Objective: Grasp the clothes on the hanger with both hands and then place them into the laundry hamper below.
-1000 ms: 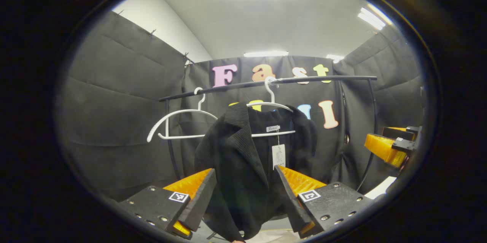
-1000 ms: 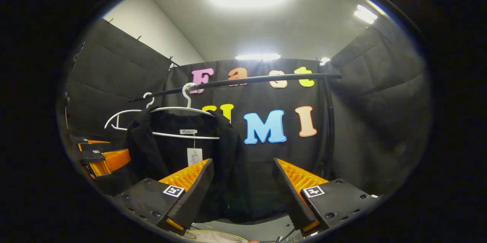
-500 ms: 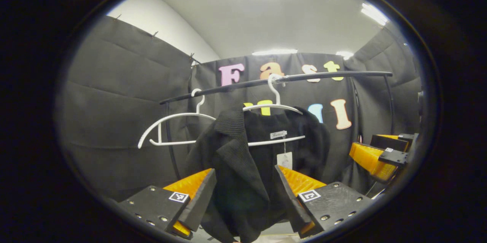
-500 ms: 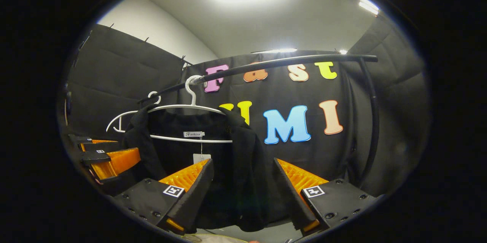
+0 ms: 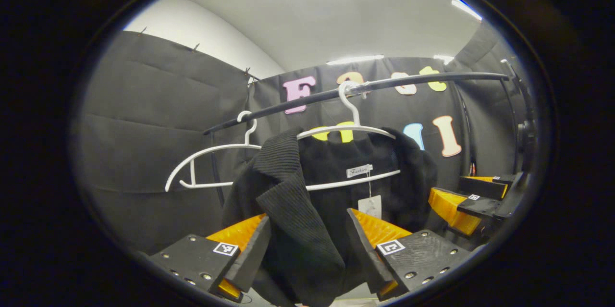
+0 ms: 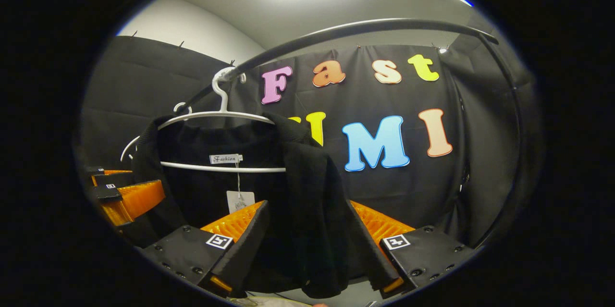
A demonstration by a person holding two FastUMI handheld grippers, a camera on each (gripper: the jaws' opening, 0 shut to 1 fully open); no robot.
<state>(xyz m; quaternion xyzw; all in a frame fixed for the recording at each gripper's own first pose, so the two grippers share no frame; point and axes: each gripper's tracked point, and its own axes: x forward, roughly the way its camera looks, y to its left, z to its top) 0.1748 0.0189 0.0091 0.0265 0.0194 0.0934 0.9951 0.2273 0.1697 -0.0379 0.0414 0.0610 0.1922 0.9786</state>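
At the far left of the left gripper view an empty white hanger [image 5: 211,165] hooks over the black rail [image 5: 355,91], which runs rightward across the booth. Just right of it a second white hanger [image 5: 353,127] carries the black jacket [image 5: 298,211], with a small label and a paper tag at the neck. The left tool [image 5: 307,239] stands open, its two fingers spread either side of the jacket's ribbed left lapel, the cloth hanging between them; whether the pads touch it I cannot tell. Further right, the right tool [image 6: 305,237] is likewise open, its fingers flanking the jacket's right front panel [image 6: 307,211]. In the right gripper view the left tool shows at the far left edge, beside the jacket's sleeve.
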